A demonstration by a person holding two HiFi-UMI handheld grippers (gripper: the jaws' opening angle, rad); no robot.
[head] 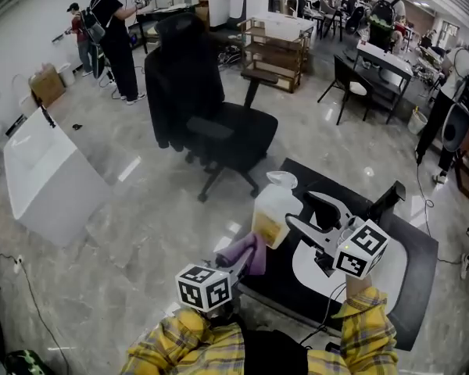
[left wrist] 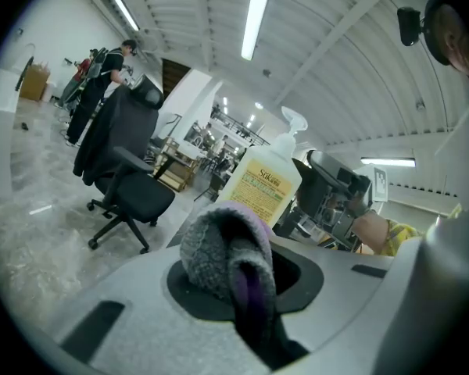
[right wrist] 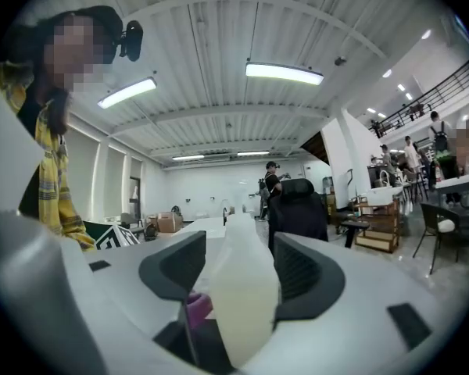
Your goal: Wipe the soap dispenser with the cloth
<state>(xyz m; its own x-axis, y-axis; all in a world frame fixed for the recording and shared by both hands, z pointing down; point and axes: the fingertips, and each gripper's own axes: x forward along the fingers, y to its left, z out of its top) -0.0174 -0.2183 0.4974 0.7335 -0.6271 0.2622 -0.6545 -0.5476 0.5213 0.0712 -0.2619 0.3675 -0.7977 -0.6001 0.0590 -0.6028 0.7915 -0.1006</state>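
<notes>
the soap dispenser (head: pixel 273 213) sat just below the middle of the head view, a pale bottle with yellow liquid in its lower part and a white pump on top, tilted over the near left edge of a black mat (head: pixel 410 233). the right gripper (head: pixel 299 209) came in from the right and was grasping it: in the right gripper view the bottle filled the gap and met both jaws. the left gripper (head: pixel 242 266) rose from the lower middle, clenched on the cloth (head: pixel 248 252), a purple and grey bundle bulging out past its jaws. the cloth's far end lay at the bottle's lower left side; whether it touched could not be told.

on the mat, under the right gripper, lay a white rounded slab (head: pixel 391 276), partly covered by the gripper's marker cube. a black office chair (head: pixel 211 119) stood just beyond the bottle, above the centre of the frame. a white basin (head: pixel 47 174) stood well apart at the left. a wooden shelf cart (head: pixel 277 45) was at the top middle, and a person in black (head: pixel 113 30) stood at the upper left. yellow plaid sleeves (head: pixel 367 326) ran off the bottom edge.

in the left gripper view the cloth blocked the bottle's base, and its label was only partly readable. in the right gripper view the bottle hid the pump and most of the cloth, leaving a purple scrap at its lower left.
</notes>
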